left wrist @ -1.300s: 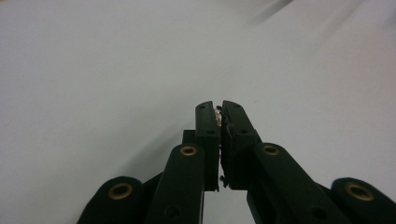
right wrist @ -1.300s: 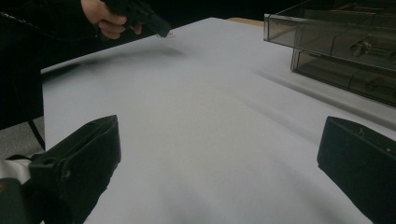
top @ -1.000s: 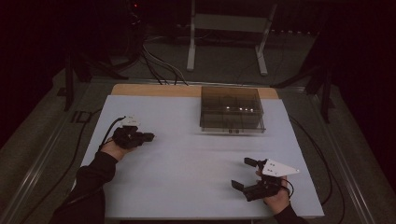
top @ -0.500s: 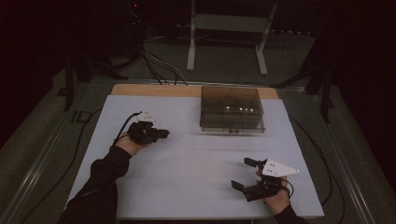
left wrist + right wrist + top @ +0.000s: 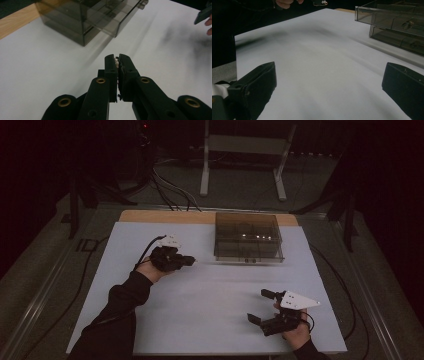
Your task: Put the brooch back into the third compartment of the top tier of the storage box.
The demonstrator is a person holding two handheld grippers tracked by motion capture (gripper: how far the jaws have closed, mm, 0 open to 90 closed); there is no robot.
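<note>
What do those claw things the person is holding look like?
Both are black with two chunky jaws. The left gripper has small brass-coloured rings set into its arms, and a black cable trails behind it. The right gripper carries a pale three-cornered plate on top. The person wears dark long sleeves.

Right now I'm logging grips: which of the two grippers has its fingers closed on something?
The left gripper, near the smoked-plastic drawer box: its fingers pinch a small shiny object. The right gripper stands wide open, empty.

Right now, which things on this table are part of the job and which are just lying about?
In the job:
left gripper, shut on a small shiny item
smoky drawer box

Just about:
right gripper, open, nothing between its jaws
metal stand behind the table
floor cables
</note>
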